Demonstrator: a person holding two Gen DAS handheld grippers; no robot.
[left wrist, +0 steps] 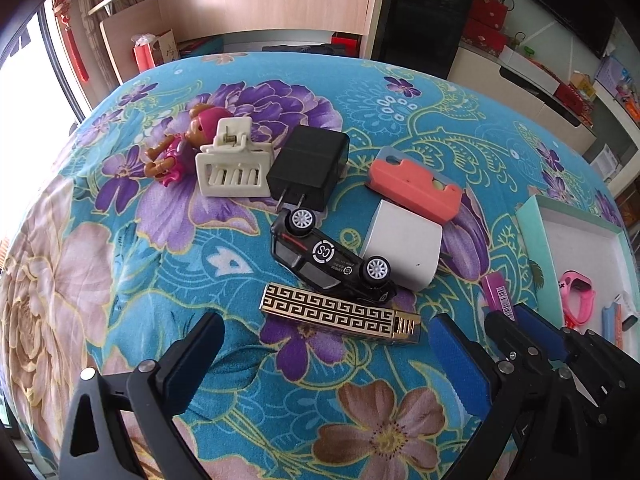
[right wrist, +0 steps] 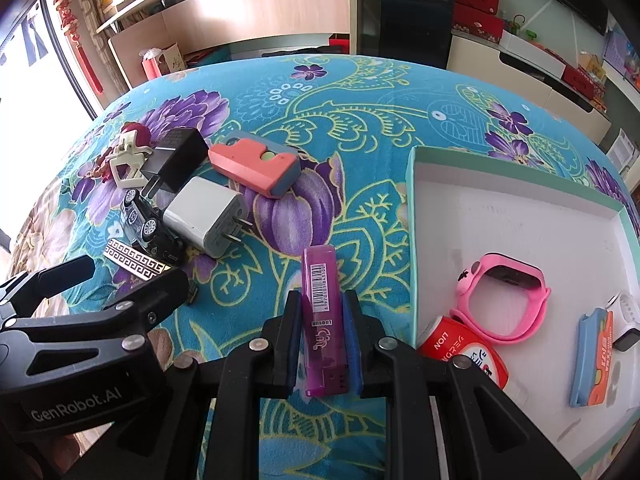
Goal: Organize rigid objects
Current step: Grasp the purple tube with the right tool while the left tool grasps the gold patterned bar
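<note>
With our left gripper [left wrist: 324,344] spread wide over the patterned gold lighter [left wrist: 340,314], empty, our right gripper [right wrist: 322,336] clamps the purple lighter [right wrist: 322,320] on the cloth, bound, we judge, for the white tray [right wrist: 520,216] just right, its pink watch [right wrist: 506,300] near the landing spot.

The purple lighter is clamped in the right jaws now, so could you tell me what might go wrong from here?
1. The purple lighter sticks out well past the pads; it could pivot or slip in transit.
2. The tray has a raised rim it could clip.
3. The pink watch and red container crowd the tray's near corner.
</note>
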